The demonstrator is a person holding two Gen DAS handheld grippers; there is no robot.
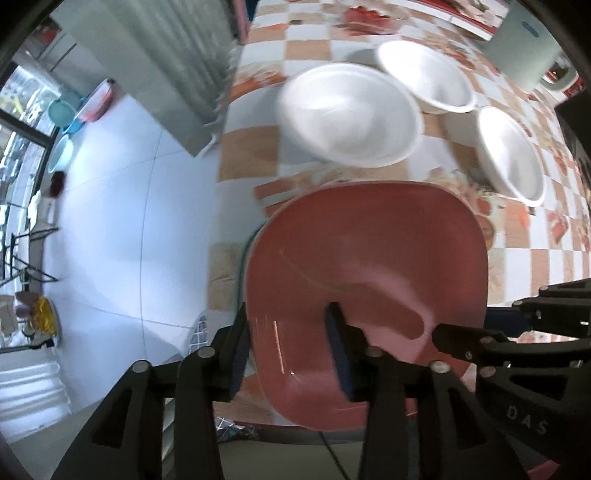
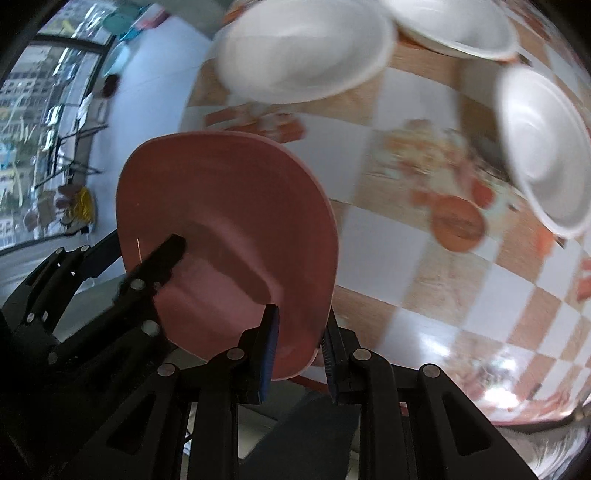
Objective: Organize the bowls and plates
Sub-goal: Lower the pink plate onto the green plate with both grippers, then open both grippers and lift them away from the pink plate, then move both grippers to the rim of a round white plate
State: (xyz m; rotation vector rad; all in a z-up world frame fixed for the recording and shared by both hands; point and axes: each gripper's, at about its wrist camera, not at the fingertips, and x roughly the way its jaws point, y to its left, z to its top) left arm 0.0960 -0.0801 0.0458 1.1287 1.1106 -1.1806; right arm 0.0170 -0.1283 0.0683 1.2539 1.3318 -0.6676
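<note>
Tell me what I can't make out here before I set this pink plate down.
- Left gripper contact on the pink plate: left wrist view, pads' faces turned away.
- Under the plate: both views, the plate covers it; only a green sliver shows.
- Nearest white bowl: motion-blurred, both views.
- Far bowl: right wrist view, cut by top edge.

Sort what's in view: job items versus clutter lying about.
Job items: pink plate, held at its rim by the right gripper; three white bowls on the checked table.

Clutter: plastic basins on the floor; white container.
</note>
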